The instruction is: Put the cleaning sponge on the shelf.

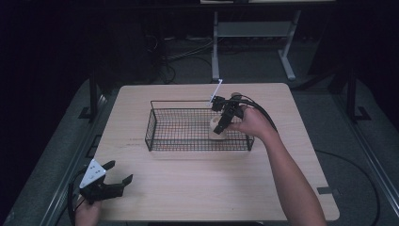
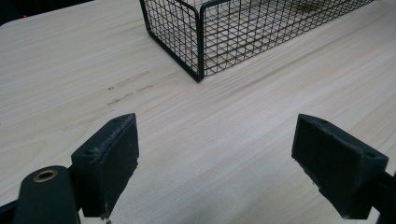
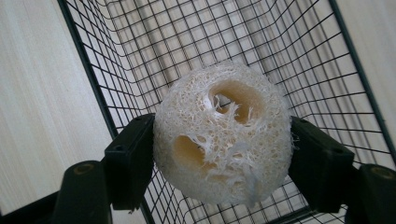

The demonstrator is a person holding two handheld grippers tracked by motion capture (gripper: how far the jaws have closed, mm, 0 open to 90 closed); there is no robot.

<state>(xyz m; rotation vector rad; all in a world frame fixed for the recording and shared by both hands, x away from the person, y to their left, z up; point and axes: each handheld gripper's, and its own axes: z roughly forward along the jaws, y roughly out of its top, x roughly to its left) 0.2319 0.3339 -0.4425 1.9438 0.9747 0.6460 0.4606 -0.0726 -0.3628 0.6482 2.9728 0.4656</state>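
The right gripper [image 3: 223, 154] held a loofah [image 3: 223, 140] between its two black pads [image 3: 130, 161], which pressed into the pale, fibrous sides of the piece; the cut face with its two hollow channels was turned toward the gripper's camera. In the high view the right gripper [image 1: 221, 126] pointed downward over the right end of a basket [image 1: 157, 123], with the loofah [image 1: 216, 133] inside the wire walls, near the front right corner of the basket; whether it touched the mesh floor could not be told. The right hand [image 1: 254, 123] reached over the basket's right end, the forearm running back toward the near right corner of the table [image 1: 188, 193], and a black cable looped from the gripper over the hand. The basket, a black wire rectangle, stood on the middle of the table with its long sides parallel to the near edge. The left gripper [image 1: 117, 181] lay low by the near left corner of the table, held by the left hand [image 1: 87, 212] at the near edge, well apart from the basket. Its jaws stood wide with nothing between them, and in the left gripper view the pads [image 2: 109, 161] framed bare wood, with one corner of the basket [image 2: 201, 42] beyond them.
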